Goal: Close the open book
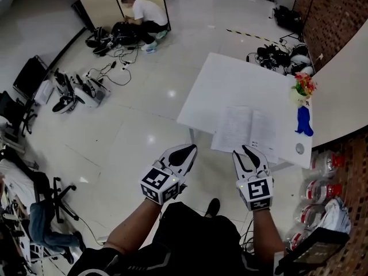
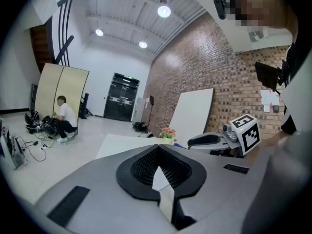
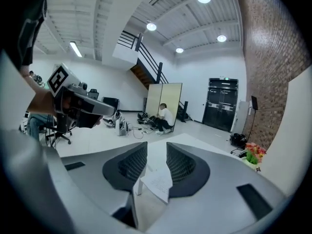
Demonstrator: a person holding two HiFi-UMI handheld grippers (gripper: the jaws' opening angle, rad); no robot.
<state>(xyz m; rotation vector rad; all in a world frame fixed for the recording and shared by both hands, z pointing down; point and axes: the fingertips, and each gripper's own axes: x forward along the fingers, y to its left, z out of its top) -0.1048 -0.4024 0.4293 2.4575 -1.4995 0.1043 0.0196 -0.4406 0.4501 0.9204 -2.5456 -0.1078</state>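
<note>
Lying open on the table [image 1: 230, 79] near its front edge, the book [image 1: 244, 128] is untouched — nothing done yet. Right gripper [image 1: 248, 155] hovers short of it, jaws parted, empty; left gripper [image 1: 183, 154] pinched together, empty.

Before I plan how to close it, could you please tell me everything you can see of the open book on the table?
The book lies open and flat, pages up, on the white table, close to its near edge. Its two pages look like white paper with grey print too small to read, with a fold between them. Nothing but the table touches it.
</note>
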